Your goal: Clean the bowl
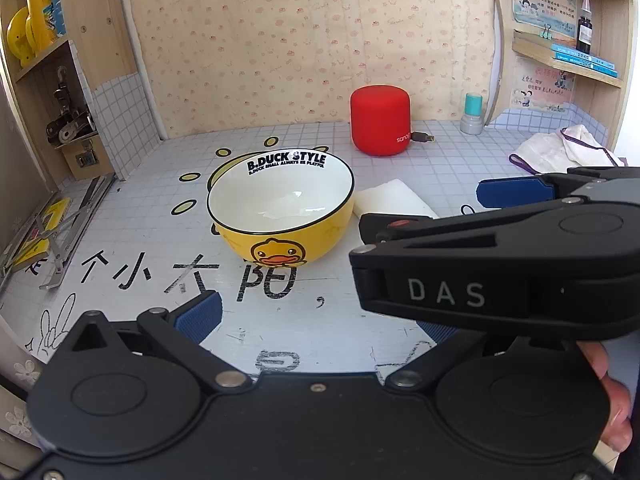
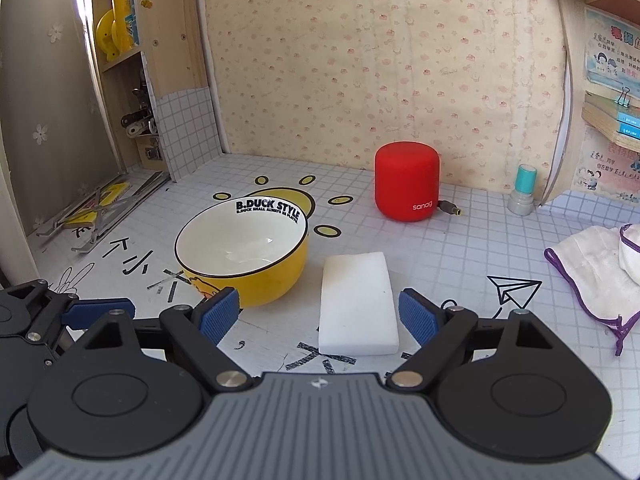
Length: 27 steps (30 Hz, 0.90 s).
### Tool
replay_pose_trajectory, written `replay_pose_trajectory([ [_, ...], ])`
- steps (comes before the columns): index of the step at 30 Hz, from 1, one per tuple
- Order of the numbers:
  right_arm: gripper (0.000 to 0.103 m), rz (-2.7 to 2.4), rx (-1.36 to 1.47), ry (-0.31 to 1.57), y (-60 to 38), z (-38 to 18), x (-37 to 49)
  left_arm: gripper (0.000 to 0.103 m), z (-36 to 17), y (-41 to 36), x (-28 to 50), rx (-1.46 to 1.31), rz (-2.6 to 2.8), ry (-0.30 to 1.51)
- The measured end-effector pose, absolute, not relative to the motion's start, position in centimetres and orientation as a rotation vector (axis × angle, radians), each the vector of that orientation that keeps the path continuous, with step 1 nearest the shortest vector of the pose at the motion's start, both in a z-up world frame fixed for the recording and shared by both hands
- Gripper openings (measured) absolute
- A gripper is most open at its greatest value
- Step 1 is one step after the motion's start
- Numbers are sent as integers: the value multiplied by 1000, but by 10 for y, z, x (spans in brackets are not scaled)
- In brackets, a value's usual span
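Right wrist view: the right gripper [image 2: 318,316] hovers low over the table [image 2: 460,248], its blue ribbed fingers [image 2: 219,314] spread wide and gripping nothing.
Sponge: a white rectangular foam block [image 2: 358,304] lies flat on the table, its near end between the two fingers without touching either; the spread looks set to take the block across its narrow width.
Bowl: the yellow ceramic duck-print bowl with a white inside and black rim [image 2: 244,248] stands upright just beyond the left-hand finger, close beside the block and apparently empty.
Left wrist view: the left gripper [image 1: 320,316] points at the bowl [image 1: 280,216] from the near side; its fingers [image 1: 202,316] stand apart and empty, though the right gripper's body crosses in front of one of them.
Likely roles: the left seems posted to steady the bowl while the right fetches the block.
Bystanders: a red cylindrical speaker [image 2: 406,186] and a white cloth with purple edging [image 2: 592,268] sit well beyond and to the right of the fingers, clear of the work.
Progress: judged from this layout, wiping has not started.
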State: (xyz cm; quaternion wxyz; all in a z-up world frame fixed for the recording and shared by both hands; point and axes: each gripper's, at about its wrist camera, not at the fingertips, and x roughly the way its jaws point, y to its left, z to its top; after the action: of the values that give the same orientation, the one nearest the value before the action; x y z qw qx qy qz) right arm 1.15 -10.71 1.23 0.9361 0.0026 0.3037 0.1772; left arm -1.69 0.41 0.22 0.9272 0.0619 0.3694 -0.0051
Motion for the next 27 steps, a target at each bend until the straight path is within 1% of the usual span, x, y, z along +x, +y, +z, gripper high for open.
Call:
replay_pose_trajectory([
  [27,88,351,-23,630,-89,13,18,103,0,18,-13,74,-14,776],
])
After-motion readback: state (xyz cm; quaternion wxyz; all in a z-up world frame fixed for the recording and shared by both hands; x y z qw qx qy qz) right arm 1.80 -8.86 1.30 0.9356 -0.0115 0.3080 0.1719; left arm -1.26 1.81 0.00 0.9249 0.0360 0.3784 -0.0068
